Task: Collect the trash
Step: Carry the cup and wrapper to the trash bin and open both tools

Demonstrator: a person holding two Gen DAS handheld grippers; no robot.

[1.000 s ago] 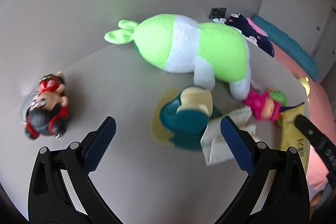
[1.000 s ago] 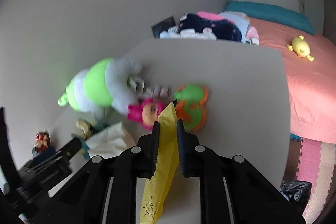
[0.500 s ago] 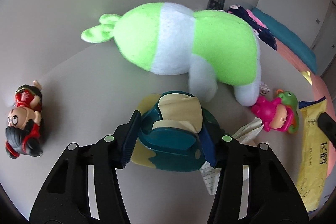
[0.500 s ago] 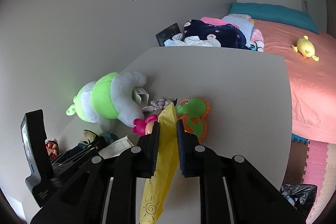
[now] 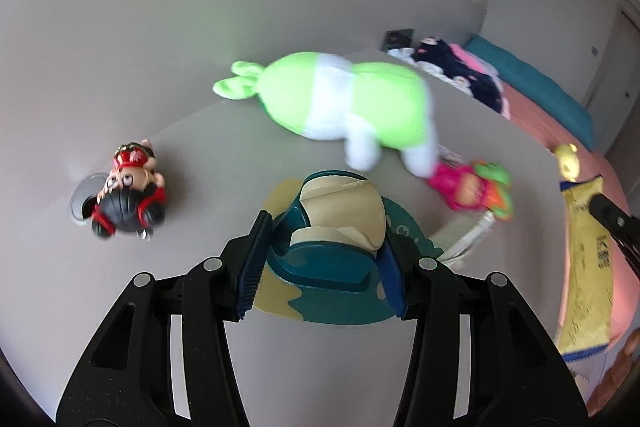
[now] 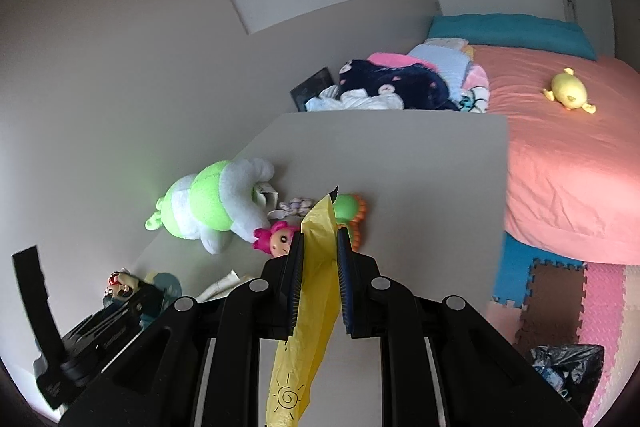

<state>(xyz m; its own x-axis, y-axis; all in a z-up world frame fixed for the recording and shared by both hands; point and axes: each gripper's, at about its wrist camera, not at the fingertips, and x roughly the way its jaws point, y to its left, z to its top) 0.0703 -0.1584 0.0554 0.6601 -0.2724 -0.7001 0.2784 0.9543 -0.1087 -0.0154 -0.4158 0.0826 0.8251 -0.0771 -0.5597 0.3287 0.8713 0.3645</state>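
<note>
My left gripper (image 5: 320, 259) is shut on a teal and beige plastic package (image 5: 332, 243) and holds it above the grey table (image 5: 200, 163). My right gripper (image 6: 318, 259) is shut on a yellow snack bag (image 6: 308, 307), which also shows at the right of the left wrist view (image 5: 588, 267). A crumpled white paper (image 5: 464, 239) lies on the table under the package's right side, and shows in the right wrist view (image 6: 224, 281).
On the table lie a green and white plush (image 5: 344, 103), a black-haired doll (image 5: 124, 199), a pink-haired doll (image 6: 276, 239) and a green and orange turtle toy (image 6: 348, 215). A pink bed (image 6: 560, 163) stands to the right. A black trash bag (image 6: 564, 367) sits on the foam floor mats.
My left gripper closed on the teal package and lifted it off the table, backing away from the plush. My right gripper rose higher, still holding the yellow bag.
</note>
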